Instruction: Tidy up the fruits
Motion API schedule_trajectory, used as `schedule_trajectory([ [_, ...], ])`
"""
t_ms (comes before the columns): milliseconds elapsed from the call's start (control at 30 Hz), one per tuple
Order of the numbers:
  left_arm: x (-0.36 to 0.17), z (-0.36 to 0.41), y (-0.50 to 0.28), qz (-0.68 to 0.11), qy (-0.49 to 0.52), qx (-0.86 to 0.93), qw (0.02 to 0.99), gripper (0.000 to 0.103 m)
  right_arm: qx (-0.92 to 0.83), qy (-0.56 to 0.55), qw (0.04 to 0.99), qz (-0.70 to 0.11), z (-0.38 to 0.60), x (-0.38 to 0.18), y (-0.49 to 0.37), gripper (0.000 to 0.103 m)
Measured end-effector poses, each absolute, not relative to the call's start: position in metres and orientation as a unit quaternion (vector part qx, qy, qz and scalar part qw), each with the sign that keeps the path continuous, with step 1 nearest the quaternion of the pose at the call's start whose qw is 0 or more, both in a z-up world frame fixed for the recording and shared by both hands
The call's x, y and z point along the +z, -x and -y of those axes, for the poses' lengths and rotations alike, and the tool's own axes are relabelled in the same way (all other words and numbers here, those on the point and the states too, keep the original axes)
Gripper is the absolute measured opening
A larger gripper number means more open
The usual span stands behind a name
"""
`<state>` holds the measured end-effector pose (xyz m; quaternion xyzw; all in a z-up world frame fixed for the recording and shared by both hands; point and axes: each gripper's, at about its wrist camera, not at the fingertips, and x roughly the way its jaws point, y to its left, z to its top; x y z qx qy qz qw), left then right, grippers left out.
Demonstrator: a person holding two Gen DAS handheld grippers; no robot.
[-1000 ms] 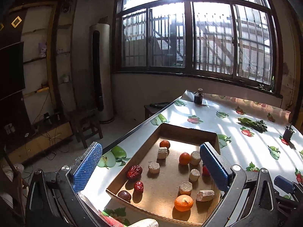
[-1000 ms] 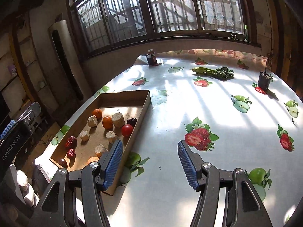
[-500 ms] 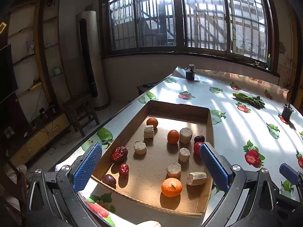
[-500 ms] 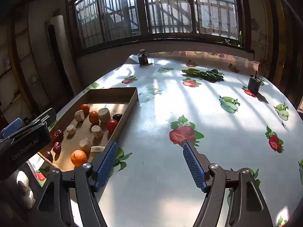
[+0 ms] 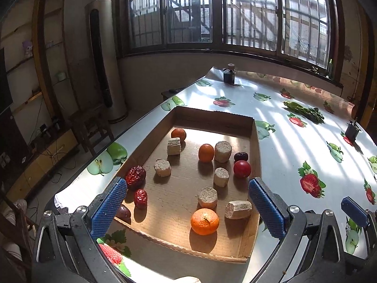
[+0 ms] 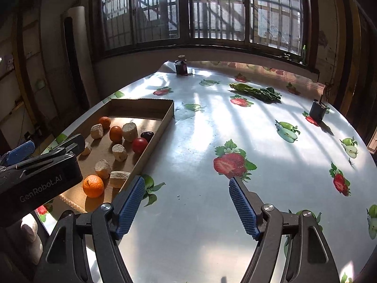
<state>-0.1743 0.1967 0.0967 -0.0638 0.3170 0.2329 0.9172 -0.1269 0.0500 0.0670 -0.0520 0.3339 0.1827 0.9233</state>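
A shallow cardboard tray [image 5: 255, 139] lies on the table's left side. It holds three oranges, the nearest one [image 5: 204, 221] at the front, a red round fruit [image 5: 242, 168], a dark plum-like fruit [image 5: 240, 156], red dates [image 5: 135, 174] on the left and several pale cut chunks [image 5: 207, 197]. My left gripper [image 5: 188, 210] is open and empty, hovering above the tray's near end. My right gripper [image 6: 186, 210] is open and empty over the bare tablecloth, right of the tray [image 6: 165, 120]. The left gripper's body [image 6: 40, 176] shows in the right wrist view.
The table wears a fruit-print cloth [image 6: 235, 162]. A bunch of green vegetables [image 6: 256, 91] lies at the far side. A dark jar [image 6: 181, 67] stands at the far edge and a small dark holder [image 6: 317, 112] at the right. The table's left edge drops to the floor.
Both grippers have moved: the left swung over the tray and nearer to it, so the fruits appear larger. The right turned slightly left. Both stayed open.
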Motion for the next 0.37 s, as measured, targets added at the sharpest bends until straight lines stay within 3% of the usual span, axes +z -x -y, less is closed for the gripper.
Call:
schedule_trajectory([
  [367,0.09,-0.199,0.175,-0.339,0.073,0.215,0.913,0.103,0.193,0.069,0.92,-0.333,-0.063,0.064,0.133,0.081],
])
